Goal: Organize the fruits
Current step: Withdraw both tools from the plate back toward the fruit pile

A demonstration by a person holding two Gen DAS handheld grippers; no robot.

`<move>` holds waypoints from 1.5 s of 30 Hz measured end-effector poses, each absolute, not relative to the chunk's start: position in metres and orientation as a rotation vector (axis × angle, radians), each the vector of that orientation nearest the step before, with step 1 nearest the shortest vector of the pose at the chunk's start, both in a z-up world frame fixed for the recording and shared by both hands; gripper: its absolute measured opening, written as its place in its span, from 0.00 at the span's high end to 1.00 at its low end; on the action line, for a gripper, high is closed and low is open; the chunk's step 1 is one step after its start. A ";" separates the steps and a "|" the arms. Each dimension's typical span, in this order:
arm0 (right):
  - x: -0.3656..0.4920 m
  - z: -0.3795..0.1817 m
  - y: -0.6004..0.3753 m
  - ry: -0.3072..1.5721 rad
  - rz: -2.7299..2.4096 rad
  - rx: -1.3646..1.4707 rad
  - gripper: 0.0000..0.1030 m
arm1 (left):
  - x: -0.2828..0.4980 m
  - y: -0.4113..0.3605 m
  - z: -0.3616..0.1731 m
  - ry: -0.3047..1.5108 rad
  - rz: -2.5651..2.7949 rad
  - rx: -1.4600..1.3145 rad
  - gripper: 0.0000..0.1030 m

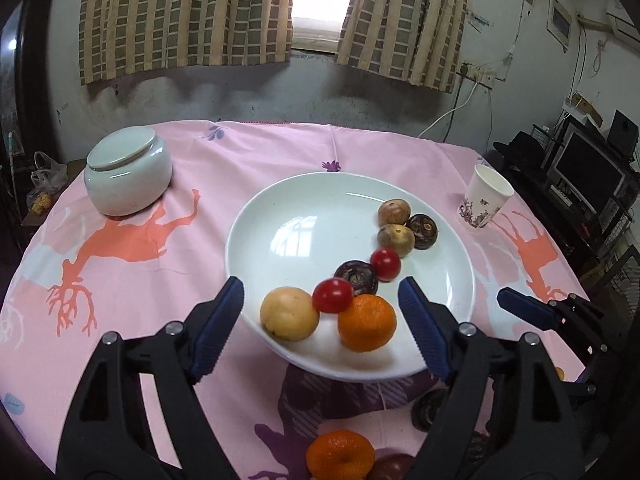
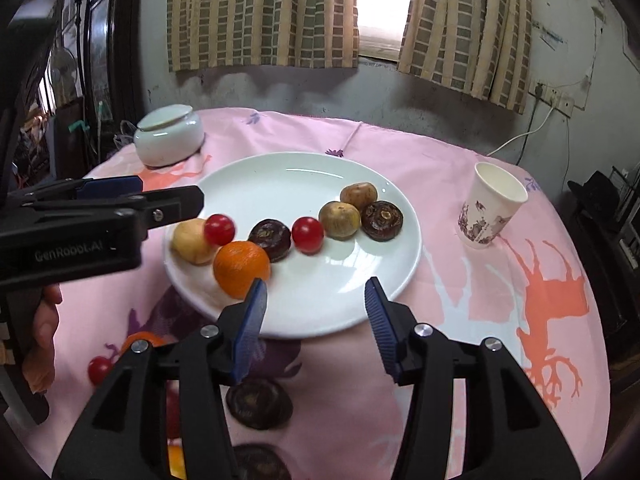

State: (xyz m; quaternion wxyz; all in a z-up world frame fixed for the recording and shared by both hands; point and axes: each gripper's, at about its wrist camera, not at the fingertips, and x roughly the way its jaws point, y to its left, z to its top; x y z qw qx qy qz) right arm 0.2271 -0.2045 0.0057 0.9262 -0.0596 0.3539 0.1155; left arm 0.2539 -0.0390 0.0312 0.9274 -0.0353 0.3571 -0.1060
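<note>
A white plate (image 1: 280, 216) (image 2: 280, 176) holds several fruits in a row: an orange (image 1: 367, 323) (image 2: 241, 269), a yellow fruit (image 1: 289, 313) (image 2: 191, 241), two cherry tomatoes (image 1: 333, 295) (image 2: 307, 233), dark water chestnuts (image 1: 357, 277) (image 2: 270, 239) and tan fruits (image 1: 396, 240) (image 2: 340, 219). My left gripper (image 1: 322, 312) is open and empty over the plate's near edge, around the orange and yellow fruit. It also shows in the right wrist view (image 2: 140, 196). My right gripper (image 2: 316, 312) is open and empty at the plate's near rim.
Loose fruit lies on the pink cloth in front: an orange (image 1: 340, 456), a tomato (image 2: 99, 370) and dark water chestnuts (image 2: 259, 402). A white lidded jar (image 1: 127, 170) stands far left. A paper cup (image 1: 484, 198) (image 2: 491, 205) stands right of the plate.
</note>
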 end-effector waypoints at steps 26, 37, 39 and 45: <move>0.105 -0.014 -0.250 0.820 0.229 0.126 0.45 | 0.113 -0.035 -0.011 0.788 -0.257 0.004 0.14; 0.103 -0.021 -0.249 0.880 0.255 0.176 0.45 | 0.108 -0.038 -0.014 0.828 -0.319 0.032 0.14; 0.102 -0.021 -0.247 0.882 0.265 0.179 0.45 | 0.110 -0.038 -0.015 0.849 -0.324 0.034 0.14; 0.101 -0.026 -0.238 0.930 0.345 0.211 0.45 | 0.118 -0.013 -0.009 0.858 -0.279 -0.038 0.14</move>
